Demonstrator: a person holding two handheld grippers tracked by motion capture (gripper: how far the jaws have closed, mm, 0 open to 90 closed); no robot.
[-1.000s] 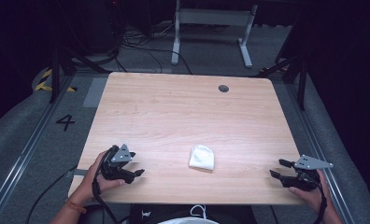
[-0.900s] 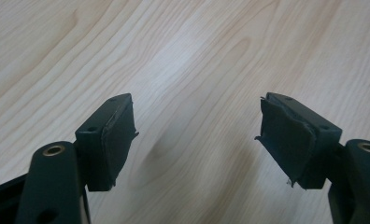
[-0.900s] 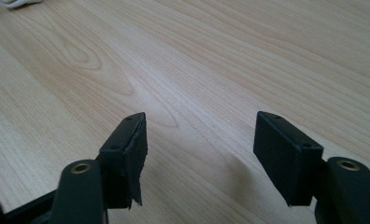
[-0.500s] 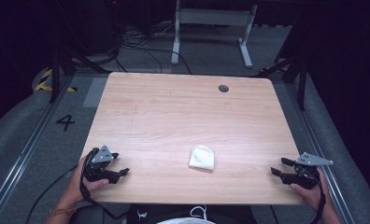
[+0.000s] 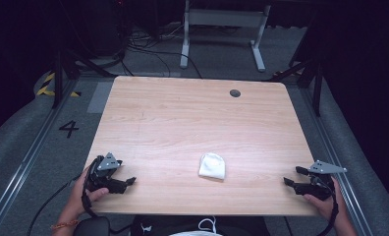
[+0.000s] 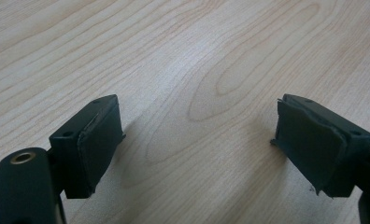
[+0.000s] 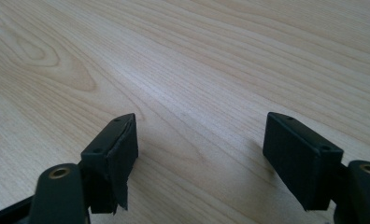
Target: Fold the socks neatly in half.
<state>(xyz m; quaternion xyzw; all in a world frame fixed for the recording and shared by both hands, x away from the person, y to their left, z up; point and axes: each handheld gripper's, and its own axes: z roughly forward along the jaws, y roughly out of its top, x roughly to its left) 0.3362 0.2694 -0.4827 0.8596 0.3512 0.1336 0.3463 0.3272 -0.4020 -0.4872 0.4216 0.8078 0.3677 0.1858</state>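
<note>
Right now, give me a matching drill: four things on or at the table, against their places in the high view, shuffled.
Things:
1. left hand-held gripper
2. right hand-held gripper
3. white folded cloth
4. dark round hole

Places:
A. far right part of the table
B. near left corner, jaws open and empty
C. near edge, about the middle
D. near right corner, jaws open and empty

Pairs: 1-B, 2-D, 3-C, 4-A

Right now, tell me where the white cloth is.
In the high view, the white cloth lies on the table near its front edge, between both grippers, nearer the right one.
</note>
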